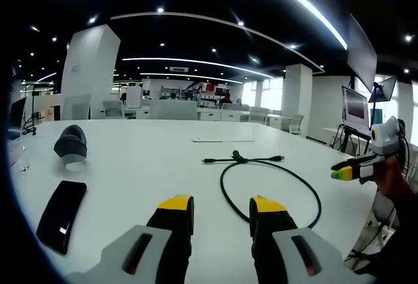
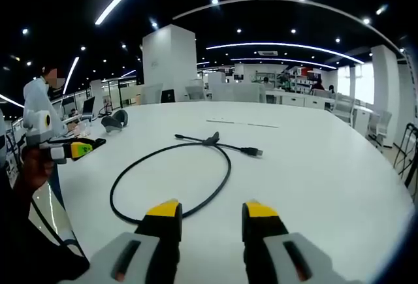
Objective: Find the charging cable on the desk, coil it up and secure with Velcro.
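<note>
A black charging cable lies in one loose loop on the white table, its two ends crossing at a thicker black band at the far side. My left gripper hovers open just short of the loop, nothing between its yellow-tipped jaws. A hand holds my right gripper at the table's right edge. In the right gripper view the cable lies ahead, its loop reaching nearly to my open right gripper. The left gripper shows beyond the table's left edge.
A black phone and a grey headset lie on the left of the table, with a clear glass near the edge. A thin white strip rests beyond the cable. Monitors stand off to the right.
</note>
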{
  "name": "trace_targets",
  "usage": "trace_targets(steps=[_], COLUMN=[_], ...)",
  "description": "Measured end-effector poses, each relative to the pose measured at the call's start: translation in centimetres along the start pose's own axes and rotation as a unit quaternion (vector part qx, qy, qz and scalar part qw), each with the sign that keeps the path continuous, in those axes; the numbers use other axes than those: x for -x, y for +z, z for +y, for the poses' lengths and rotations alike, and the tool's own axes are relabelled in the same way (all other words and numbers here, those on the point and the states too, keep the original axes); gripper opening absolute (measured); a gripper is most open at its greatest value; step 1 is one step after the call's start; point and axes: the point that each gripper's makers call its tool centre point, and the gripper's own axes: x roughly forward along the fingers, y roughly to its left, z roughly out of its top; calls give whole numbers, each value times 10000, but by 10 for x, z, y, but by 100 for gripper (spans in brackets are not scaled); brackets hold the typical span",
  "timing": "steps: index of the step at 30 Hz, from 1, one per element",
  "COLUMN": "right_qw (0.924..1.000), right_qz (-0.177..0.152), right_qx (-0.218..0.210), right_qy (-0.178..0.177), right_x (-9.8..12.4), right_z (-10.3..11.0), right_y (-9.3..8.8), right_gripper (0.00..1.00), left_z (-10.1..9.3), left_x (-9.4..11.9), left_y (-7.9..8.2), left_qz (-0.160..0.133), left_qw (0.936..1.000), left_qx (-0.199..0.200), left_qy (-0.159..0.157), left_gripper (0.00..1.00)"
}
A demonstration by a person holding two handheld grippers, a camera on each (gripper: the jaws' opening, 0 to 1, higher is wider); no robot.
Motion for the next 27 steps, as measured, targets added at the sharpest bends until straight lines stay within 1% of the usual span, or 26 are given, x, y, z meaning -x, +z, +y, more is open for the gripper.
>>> trace_targets(steps=[15,17,20,23,27], right_qw=[10000,10000,9999,9999,9998], right_qz=[-46,-50,-57,-54,-22], right_qx=[54,65,103,117,151], right_qy=[63,51,33,60,98], right_x=[1,2,2,1,-1], right_z=[4,4,4,6,8], right_y=[6,7,7,8,7], right_gripper=[38,38,37,37,37], left_z=[-3,-4,-5,-5,-5], left_x=[-1,-1,-2,-4,-3], left_y=[0,1,5,2,3], left_qz=[11,20,-44,17,3], left_qw=[10000,10000,9999,9999,9999], left_qx=[-17,-36,-38,-1,-26], left_qy=[-52,-83,-105,-146,-157], left_gripper=[34,34,34,34,34])
